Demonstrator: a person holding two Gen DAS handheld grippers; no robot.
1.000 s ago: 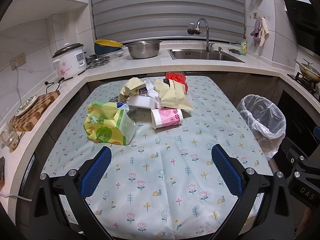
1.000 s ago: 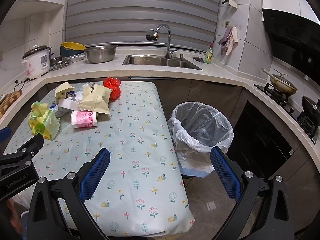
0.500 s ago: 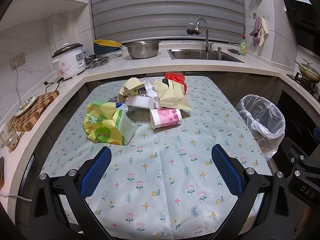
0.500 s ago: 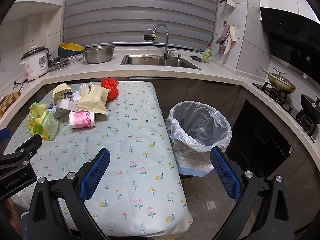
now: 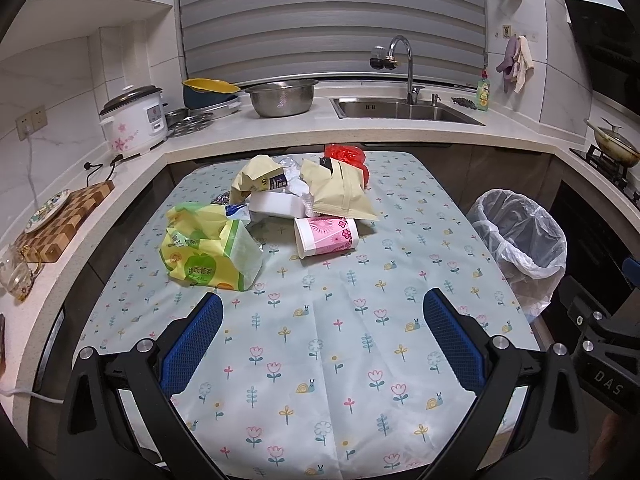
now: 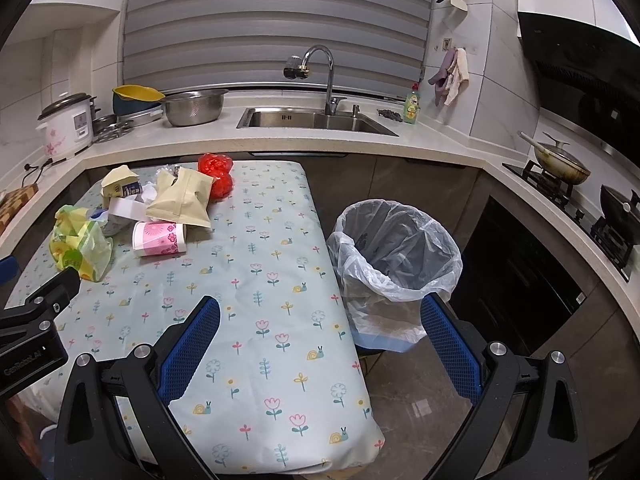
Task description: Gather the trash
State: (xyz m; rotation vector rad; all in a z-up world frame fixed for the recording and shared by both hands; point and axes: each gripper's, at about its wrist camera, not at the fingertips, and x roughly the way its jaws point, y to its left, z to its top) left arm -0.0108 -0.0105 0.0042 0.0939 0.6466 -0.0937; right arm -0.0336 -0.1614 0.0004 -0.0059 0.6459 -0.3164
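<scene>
- In the lower part of the left wrist view, the left gripper [image 5: 323, 334] hangs over the flower-print worktop [image 5: 320, 360], its blue-padded fingers [image 5: 192, 340] spread wide with nothing between them.
- In the upper middle of that frame the trash lies in a loose heap on the worktop: a yellow-green plastic bag [image 5: 210, 254] at the left, a pink flowered paper cup [image 5: 326, 236] on its side to the right of it, and a white box [image 5: 276, 204] just behind them.
- Further up the frame, a beige paper pouch [image 5: 342, 194] leans across the heap, touching the cup's upper edge, a crumpled beige carton [image 5: 258, 180] sits left of it, and a red plastic bag [image 5: 348, 158] shows behind.
- At the right edge of the frame stands the trash bin [image 5: 520, 240], lined with a clear bag, off the worktop and beside its right edge.
- In the right wrist view the right gripper [image 6: 319, 330] is likewise released, fingers wide apart and holding nothing; it hovers over the worktop's lower right corner, with the bin [image 6: 394, 256] just above its right finger.
- The heap sits in the left middle of this frame, well apart from the bin.
- Along the top of both frames runs a counter with a sink [image 6: 316, 120], a steel bowl [image 6: 194, 108] and a rice cooker [image 5: 134, 120].
</scene>
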